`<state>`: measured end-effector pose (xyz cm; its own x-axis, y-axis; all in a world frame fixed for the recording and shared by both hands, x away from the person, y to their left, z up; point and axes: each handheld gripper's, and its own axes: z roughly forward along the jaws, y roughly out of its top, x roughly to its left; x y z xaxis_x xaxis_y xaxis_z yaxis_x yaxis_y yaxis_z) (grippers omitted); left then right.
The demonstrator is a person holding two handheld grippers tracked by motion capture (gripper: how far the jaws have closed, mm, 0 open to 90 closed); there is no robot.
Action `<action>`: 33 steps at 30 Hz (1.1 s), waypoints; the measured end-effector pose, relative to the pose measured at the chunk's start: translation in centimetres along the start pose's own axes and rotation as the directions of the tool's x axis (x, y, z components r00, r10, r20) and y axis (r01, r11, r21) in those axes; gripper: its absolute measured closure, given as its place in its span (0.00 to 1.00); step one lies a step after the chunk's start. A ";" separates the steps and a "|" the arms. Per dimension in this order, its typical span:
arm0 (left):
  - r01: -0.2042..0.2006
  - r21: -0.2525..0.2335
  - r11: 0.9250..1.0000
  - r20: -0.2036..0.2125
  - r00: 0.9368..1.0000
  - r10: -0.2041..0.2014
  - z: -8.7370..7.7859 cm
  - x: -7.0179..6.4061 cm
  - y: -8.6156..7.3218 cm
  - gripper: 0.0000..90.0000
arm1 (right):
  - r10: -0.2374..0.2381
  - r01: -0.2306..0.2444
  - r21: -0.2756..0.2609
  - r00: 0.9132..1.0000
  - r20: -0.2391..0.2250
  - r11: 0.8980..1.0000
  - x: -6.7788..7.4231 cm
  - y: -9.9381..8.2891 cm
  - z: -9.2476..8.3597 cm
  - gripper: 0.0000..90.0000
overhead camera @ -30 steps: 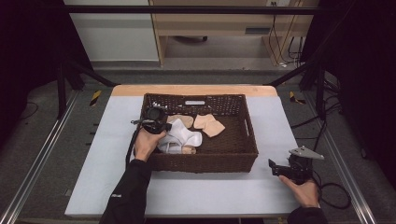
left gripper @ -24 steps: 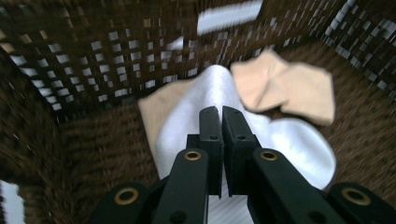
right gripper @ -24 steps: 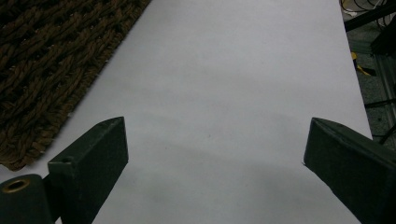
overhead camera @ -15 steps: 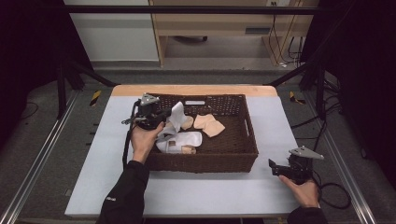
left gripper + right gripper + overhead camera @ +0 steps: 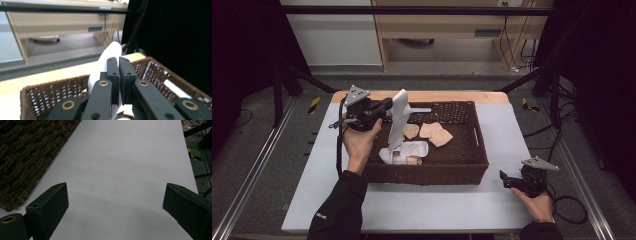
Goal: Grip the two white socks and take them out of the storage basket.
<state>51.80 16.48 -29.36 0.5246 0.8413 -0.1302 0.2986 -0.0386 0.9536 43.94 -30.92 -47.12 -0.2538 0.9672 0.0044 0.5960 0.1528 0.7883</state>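
Pale grey tabletop [image 5: 422, 205] with a wooden far edge is seen carrying a dark brown woven wicker basket [image 5: 432, 172]. Inside it, a second white sock [image 5: 409, 150] is laid flat at the left, with tan socks [image 5: 434, 134] spread near the middle. At the basket's left rim, the left gripper [image 5: 387, 106] is held raised and level by a hand [image 5: 359, 142], its jaws pressed together on a long white sock [image 5: 399, 117], which is hung down into the basket. At the table's front right corner, well apart from the basket, the right gripper [image 5: 507, 180] is rested low in the other hand [image 5: 537, 205], jaws spread wide over bare tabletop.
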 end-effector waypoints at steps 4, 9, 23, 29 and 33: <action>0.009 -0.062 0.998 0.017 1.000 -0.008 -1.7 -0.2 1.6 0.97 | 0.001 -0.001 0.001 1.000 0.000 1.000 0.0 0.0 0.0 0.07; 0.005 -0.114 0.993 0.018 1.000 -0.003 -3.6 -0.4 3.0 0.97 | 0.000 0.000 0.002 1.000 0.000 1.000 0.0 0.0 0.0 0.07; 0.008 -0.221 0.975 0.006 1.000 -0.007 -8.3 0.4 5.5 0.97 | 0.003 -0.003 0.007 1.000 -0.001 1.000 0.0 0.0 0.0 0.07; 0.010 -0.242 0.970 -0.021 1.000 -0.016 -10.4 1.6 5.7 0.97 | 0.003 -0.003 0.004 1.000 0.002 1.000 0.0 0.0 0.0 0.08; 0.014 -0.250 0.968 -0.042 0.999 -0.026 -11.8 2.7 5.4 0.97 | 0.008 -0.008 0.000 1.000 0.003 1.000 0.0 0.0 -0.1 0.08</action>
<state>45.46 24.86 -21.32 0.4831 0.8638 -0.1432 0.0973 0.1096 0.9892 43.88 -30.97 -47.04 -0.2466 0.9691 0.0086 0.5982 0.1452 0.7881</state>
